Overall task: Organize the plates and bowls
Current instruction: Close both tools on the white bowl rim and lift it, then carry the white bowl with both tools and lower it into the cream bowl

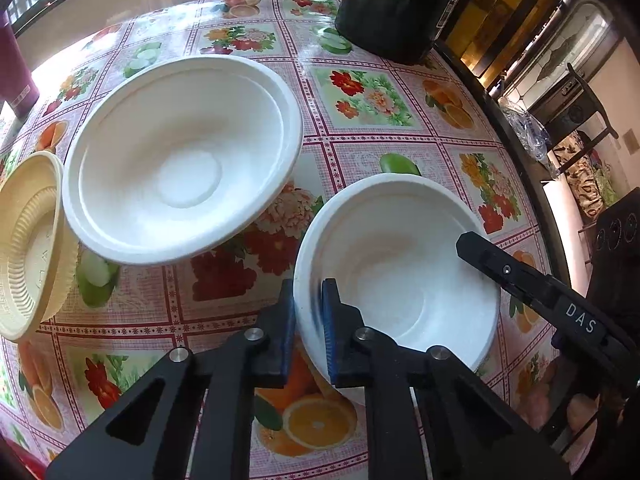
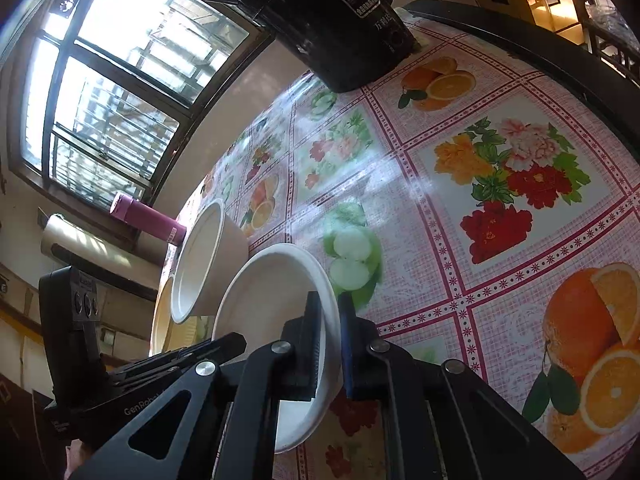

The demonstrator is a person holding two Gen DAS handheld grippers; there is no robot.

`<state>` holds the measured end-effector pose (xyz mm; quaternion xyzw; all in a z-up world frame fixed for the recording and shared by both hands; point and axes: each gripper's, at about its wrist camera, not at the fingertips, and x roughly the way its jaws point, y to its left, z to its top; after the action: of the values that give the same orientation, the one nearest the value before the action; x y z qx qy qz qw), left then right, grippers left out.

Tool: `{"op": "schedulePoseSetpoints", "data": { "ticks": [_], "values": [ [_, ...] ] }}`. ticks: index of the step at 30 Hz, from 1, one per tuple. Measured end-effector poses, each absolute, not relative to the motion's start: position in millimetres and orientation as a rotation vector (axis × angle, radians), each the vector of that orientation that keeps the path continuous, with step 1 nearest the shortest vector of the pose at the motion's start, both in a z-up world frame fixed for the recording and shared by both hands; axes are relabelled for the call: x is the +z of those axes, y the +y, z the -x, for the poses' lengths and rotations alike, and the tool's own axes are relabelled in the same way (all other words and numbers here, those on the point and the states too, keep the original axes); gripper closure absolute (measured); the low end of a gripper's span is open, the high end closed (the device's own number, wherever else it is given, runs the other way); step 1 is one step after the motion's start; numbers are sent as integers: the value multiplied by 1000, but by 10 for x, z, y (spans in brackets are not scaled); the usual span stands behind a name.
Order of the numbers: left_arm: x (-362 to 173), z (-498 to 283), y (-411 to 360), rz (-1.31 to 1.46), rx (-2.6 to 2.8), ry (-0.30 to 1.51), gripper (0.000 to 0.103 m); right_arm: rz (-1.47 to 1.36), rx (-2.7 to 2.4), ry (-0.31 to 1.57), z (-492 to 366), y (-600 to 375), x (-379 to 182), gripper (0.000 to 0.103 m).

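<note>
In the left wrist view my left gripper is shut on the near-left rim of a small white bowl, one finger inside and one outside. My right gripper's finger reaches over that bowl's right rim. A second white bowl stands behind it to the left, and a cream ribbed plate lies at the left edge. In the right wrist view my right gripper is shut on the same small bowl's rim. The second white bowl and the cream plate show beyond it.
A floral and fruit-print oilcloth covers the table. A black appliance stands at the far edge; it also shows in the right wrist view. A maroon flask stands by the window. The table's edge runs along the right.
</note>
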<state>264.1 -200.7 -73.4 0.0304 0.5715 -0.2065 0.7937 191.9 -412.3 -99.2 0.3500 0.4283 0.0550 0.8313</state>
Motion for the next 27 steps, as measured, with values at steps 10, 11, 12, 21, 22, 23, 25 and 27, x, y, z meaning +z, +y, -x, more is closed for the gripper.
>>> {"op": "schedulePoseSetpoints", "data": {
  "ticks": [10,11,12,21,22,23,25,27],
  "values": [
    [-663,-2344,-1844,-76,-448,1215,93,-749,139,903,-1655,-3989,-962,95],
    [-649,-2274,-1818,-83,-446,1210,93,-749,142,902,-1594,-3958,-953,95],
    [-634,-2206,-1791,-88,-445,1204,93,-746,145,902,-1533,-3930,-942,95],
    [-479,-1490,-1367,-79,-433,1134,92,-674,181,888,-855,-3493,-704,94],
    [-465,-1413,-1289,-68,-429,1130,92,-653,186,887,-791,-3407,-654,95],
    [-447,-1332,-1215,-61,-426,1121,92,-633,193,885,-726,-3325,-614,95],
    [-405,-1161,-1054,-49,-415,1099,92,-609,212,884,-603,-3159,-548,95],
    [-373,-980,-873,-45,-401,1076,92,-587,233,882,-486,-2986,-496,95]
  ]
}}
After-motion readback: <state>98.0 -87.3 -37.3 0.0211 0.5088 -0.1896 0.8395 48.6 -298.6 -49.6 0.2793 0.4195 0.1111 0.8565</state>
